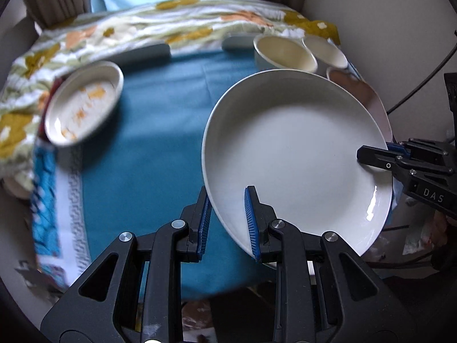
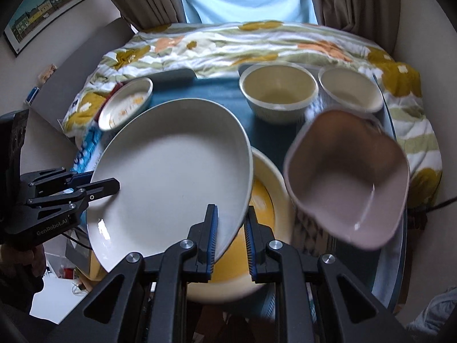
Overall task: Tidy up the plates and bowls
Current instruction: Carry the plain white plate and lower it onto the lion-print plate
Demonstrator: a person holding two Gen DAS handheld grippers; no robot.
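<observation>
A teal-clothed surface [image 1: 148,131] carried the dishes. Above it hung a large round white ceramic plate [image 1: 297,154], tilted, its rim clamped by left tongs [image 1: 225,220] and right tongs [image 2: 231,240] at opposite edges.

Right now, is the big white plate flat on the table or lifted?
Lifted and tilted. Both grippers, left and right, clamp opposite rims of the plate; the yellow plate shows beneath its raised edge.
</observation>
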